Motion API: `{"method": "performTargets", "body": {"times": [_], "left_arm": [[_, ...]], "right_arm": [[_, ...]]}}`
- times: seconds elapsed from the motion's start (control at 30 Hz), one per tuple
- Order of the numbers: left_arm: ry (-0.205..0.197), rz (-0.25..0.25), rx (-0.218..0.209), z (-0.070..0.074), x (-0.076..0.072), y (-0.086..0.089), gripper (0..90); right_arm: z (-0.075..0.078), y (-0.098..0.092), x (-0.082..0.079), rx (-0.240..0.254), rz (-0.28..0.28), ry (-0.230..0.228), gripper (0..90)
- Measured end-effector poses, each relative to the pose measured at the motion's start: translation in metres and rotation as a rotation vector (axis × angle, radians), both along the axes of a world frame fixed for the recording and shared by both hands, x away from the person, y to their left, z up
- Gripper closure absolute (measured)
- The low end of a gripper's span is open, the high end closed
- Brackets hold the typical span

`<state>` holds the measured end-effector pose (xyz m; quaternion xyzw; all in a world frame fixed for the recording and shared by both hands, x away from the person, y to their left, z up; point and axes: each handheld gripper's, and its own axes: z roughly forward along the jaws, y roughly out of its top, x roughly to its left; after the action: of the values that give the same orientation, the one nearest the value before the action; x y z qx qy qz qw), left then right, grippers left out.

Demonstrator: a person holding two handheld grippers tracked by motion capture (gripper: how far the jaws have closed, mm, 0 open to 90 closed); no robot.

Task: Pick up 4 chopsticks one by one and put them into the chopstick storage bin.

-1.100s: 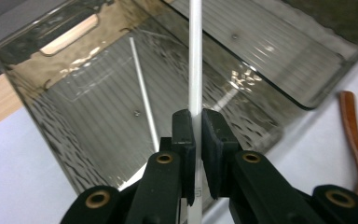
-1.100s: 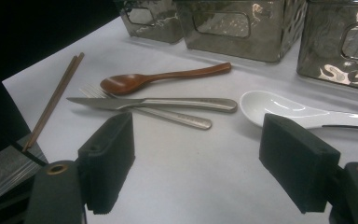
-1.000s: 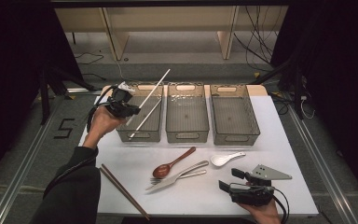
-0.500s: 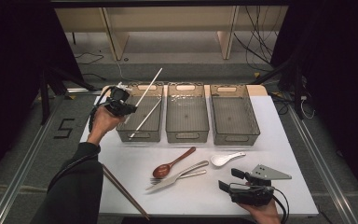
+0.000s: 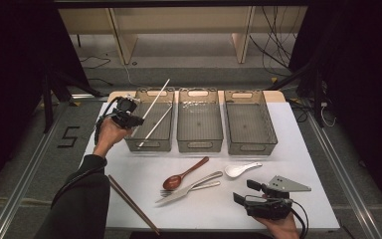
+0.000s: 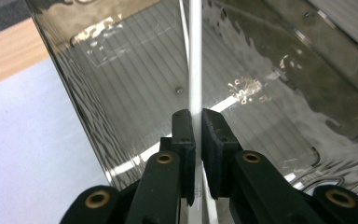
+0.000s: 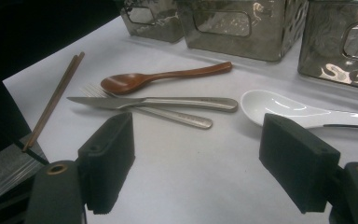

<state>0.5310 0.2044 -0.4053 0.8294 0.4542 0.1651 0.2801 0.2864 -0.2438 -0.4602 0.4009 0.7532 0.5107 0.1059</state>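
Clamping chopstick (image 6: 195,70) — left claw (image 6: 198,128) over bin (image 5: 151,142)

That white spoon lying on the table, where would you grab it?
Probably the white spoon is best taken at its handle, from straight above with the fingers across it. It lies flat with its bowl toward the fork, and the handle is narrow and straight; the bowl is wide and rounded.

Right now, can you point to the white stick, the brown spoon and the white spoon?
white chopstick (image 6: 195,56): left gripper view, on its shaft above the tongs.
wooden spoon (image 5: 172,180): high view, on its bowl.
white spoon (image 7: 265,103): right gripper view, on its bowl.
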Motion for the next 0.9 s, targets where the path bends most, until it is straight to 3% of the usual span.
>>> {"method": "performTargets", "body": {"times": [0.4,0.5,0.6,0.7,0.9], "left_arm": [[0.057,0.050,0.010,-0.008,-0.001,0.006,81.8],[0.050,0.058,-0.009,-0.004,-0.003,0.007,68.4],[0.073,0.018,-0.001,0.005,-0.009,0.007,52.3],[0.053,-0.017,0.003,0.015,-0.021,0.006,42.6],[0.042,-0.106,0.018,0.030,-0.050,0.006,34.8]], "right_arm": [[0.000,0.000,0.000,0.001,-0.001,0.003,27.2],[0.000,0.000,0.000,0.001,0.000,0.003,27.2],[0.000,0.000,0.000,0.001,-0.002,0.004,27.2],[0.000,0.000,0.000,0.001,-0.002,0.003,27.2],[0.000,0.000,0.000,0.000,-0.002,0.001,27.2]]}}
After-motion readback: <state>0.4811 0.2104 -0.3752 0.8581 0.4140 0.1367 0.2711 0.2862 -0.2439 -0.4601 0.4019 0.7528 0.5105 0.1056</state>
